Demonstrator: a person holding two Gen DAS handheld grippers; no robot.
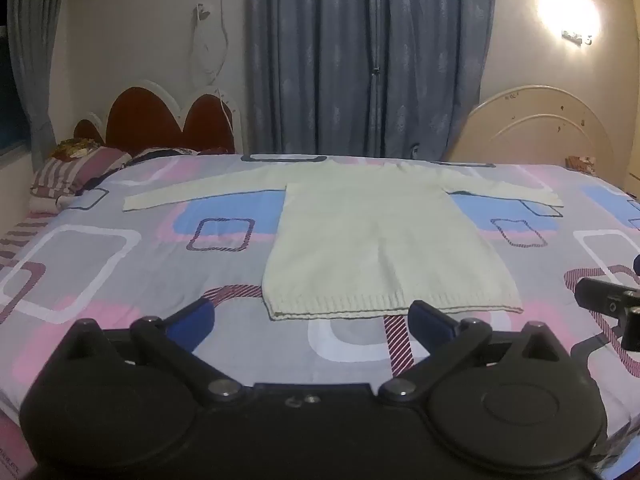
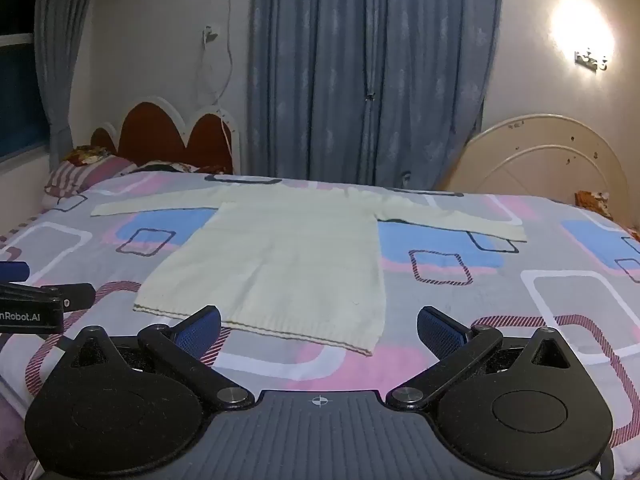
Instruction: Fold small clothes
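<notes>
**Both claws wide open, sweater lying flat ahead**

On the bed, you are holding both grippers low over the patterned bedsheet (image 1: 96, 264), short of the garment. Going left to right in the left wrist view: a striped pillow (image 1: 76, 172) is sitting at about ten o'clock, in front of the red scalloped headboard (image 1: 160, 120). The cream sweater (image 1: 384, 248) is lying flat at twelve o'clock, both sleeves spreading out sideways, its ribbed hem facing you. Blue curtains (image 1: 360, 60) are hanging behind it, and a wall lamp (image 1: 568, 4) is glowing at two o'clock above a cream curved bed end (image 1: 540, 128).

Your left gripper (image 1: 312, 316) is standing with its jaws spread wide, gripping nothing; the hem is lying just beyond the gap between the blue pads, nearer the right-hand pad. At three o'clock in this view, part of your right gripper is poking in at the frame edge.

In the right wrist view, your right gripper (image 2: 320, 326) is likewise gaping wide and holding nothing. The sweater is sitting from eleven to twelve o'clock, its near right hem corner lying on the sheet just ahead of the gap between the pads. The left gripper's body is showing at nine o'clock.
</notes>
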